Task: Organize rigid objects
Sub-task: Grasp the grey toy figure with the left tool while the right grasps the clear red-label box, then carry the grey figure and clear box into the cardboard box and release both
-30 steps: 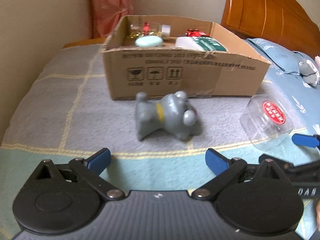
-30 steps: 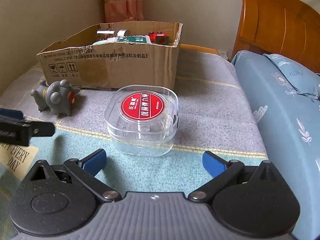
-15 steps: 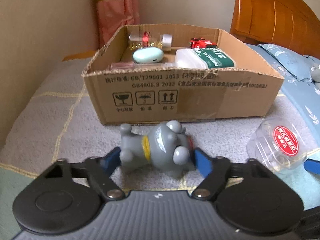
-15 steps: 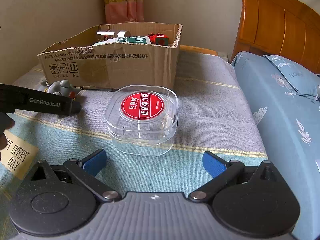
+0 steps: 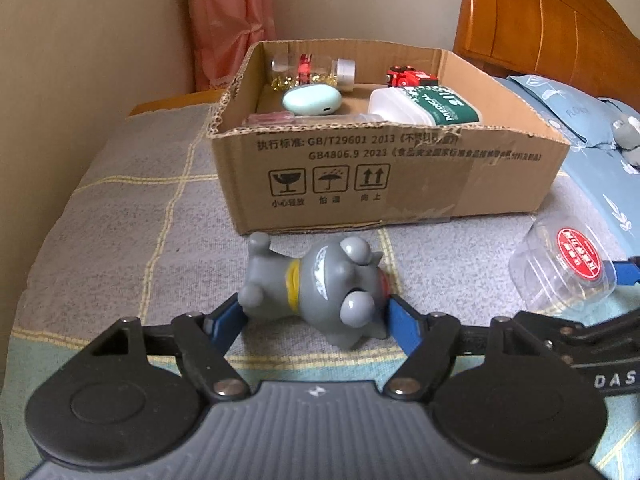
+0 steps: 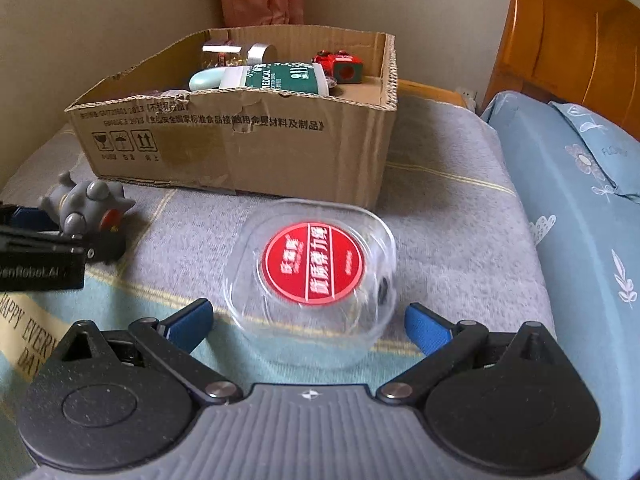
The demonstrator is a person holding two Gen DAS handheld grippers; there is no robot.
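A bed fills the scene, its grey blanket crossed by pale yellow lines, with a wooden headboard at the far right and a pink curtain against the far wall. On the blanket, towards the far side, sits an open cardboard box that already holds a white-and-green medical bottle, a mint-green case, a red toy car and a small jar. Just in front of the box's near wall lies a grey toy figure on its side. To its right, well apart from the box, stands a clear plastic container with a round red label.

The left gripper has just been closing — a second ago its blue pads stood wide with the toy beyond them; now they press on both ends of the grey toy figure, which rests on the blanket. The right gripper has come nearer the clear plastic container since the earlier view; its jaws stand wide apart, one blue pad on either side of the container's near edge, neither touching it.
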